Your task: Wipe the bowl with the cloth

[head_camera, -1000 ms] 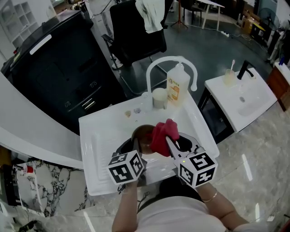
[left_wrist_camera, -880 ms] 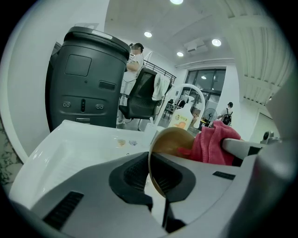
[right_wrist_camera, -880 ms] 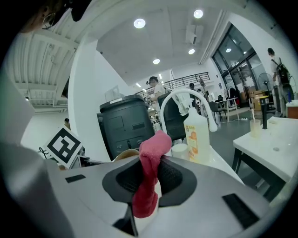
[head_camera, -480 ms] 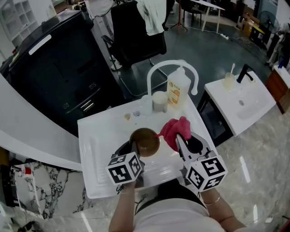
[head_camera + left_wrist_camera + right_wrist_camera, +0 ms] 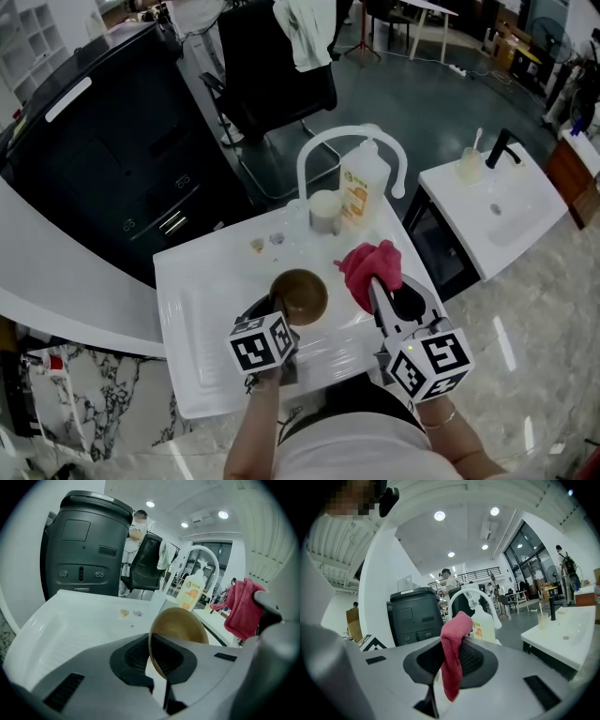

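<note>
Near the middle of the head view we see the brown bowl (image 5: 300, 295) tilted over the white sink unit (image 5: 192, 300), its rim pinched between the closed jaws of the left gripper (image 5: 278, 307). In the left gripper view the thin wall runs down between the two pads. Just right of it in the frame, apart from the bowl, the red cloth (image 5: 371, 266) is bunched at the tip of the right gripper (image 5: 377, 286), whose jaws are clamped on it, a fold hanging below them. Toward the top we find the arched white faucet (image 5: 349, 141), a soap bottle (image 5: 361, 186) and a pale cup (image 5: 324, 210).
</note>
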Available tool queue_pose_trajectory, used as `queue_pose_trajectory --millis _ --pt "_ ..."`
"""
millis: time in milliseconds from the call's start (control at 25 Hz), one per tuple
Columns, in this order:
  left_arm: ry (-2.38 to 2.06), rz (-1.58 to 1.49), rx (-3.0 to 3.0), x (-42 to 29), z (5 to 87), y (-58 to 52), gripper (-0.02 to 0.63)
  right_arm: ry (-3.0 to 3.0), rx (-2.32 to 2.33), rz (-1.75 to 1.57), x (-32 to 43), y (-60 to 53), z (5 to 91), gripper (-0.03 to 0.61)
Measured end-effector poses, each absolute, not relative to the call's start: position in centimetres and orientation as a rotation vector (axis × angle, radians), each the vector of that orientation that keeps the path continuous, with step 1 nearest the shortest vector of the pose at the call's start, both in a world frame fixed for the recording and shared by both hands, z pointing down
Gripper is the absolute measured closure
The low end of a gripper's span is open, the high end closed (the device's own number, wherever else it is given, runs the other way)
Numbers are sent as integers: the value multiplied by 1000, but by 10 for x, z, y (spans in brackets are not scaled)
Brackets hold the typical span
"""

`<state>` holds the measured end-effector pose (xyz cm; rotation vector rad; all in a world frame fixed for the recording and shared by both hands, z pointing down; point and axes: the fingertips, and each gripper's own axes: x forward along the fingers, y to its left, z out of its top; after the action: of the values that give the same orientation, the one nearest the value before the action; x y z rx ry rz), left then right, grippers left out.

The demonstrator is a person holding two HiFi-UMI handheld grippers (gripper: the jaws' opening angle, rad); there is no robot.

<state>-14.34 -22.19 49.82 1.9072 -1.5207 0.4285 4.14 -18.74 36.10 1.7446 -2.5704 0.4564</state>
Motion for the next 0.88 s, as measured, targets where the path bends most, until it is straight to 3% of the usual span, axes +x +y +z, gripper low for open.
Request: queue_pose_trajectory --millis 880 --pt "-1357 639 1723 -124 623 -259 586 -2520 1767 533 58 -216 378 502"
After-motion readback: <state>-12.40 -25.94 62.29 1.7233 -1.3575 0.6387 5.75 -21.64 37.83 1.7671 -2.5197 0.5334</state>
